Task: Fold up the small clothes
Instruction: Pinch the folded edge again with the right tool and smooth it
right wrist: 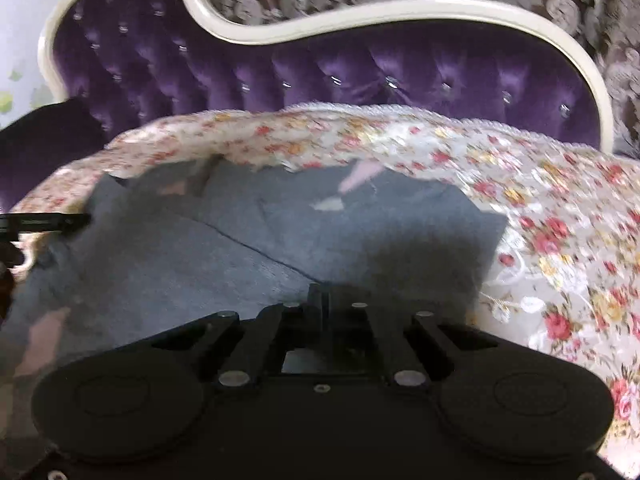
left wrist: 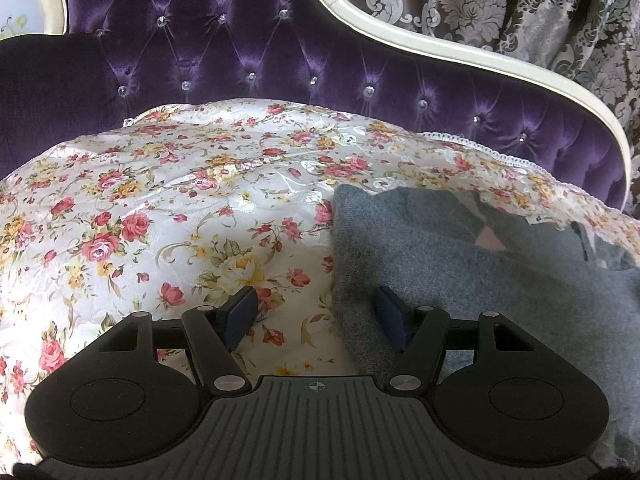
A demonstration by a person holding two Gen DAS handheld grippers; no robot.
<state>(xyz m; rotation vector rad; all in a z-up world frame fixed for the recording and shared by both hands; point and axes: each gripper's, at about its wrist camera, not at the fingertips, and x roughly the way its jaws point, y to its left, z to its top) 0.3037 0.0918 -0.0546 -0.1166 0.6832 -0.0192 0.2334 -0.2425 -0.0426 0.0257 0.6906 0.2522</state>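
Observation:
A grey knit garment (left wrist: 460, 272) lies on the floral cloth (left wrist: 180, 208), at the right of the left wrist view. My left gripper (left wrist: 316, 312) is open and low over the garment's left edge; its right finger sits above the grey fabric, its left above the cloth. In the blurred right wrist view the garment (right wrist: 240, 248) fills the middle, with a fold line across it and pink patches showing. My right gripper (right wrist: 319, 300) is shut on a fold of the grey garment. A dark part of the left gripper (right wrist: 44, 222) shows at the far left.
The floral cloth (right wrist: 540, 220) covers the seat of a purple tufted sofa (left wrist: 240, 40) with a cream frame (right wrist: 360, 16). A patterned curtain (left wrist: 500, 4) hangs behind it. A dark purple cushion (left wrist: 52, 88) sits at the left.

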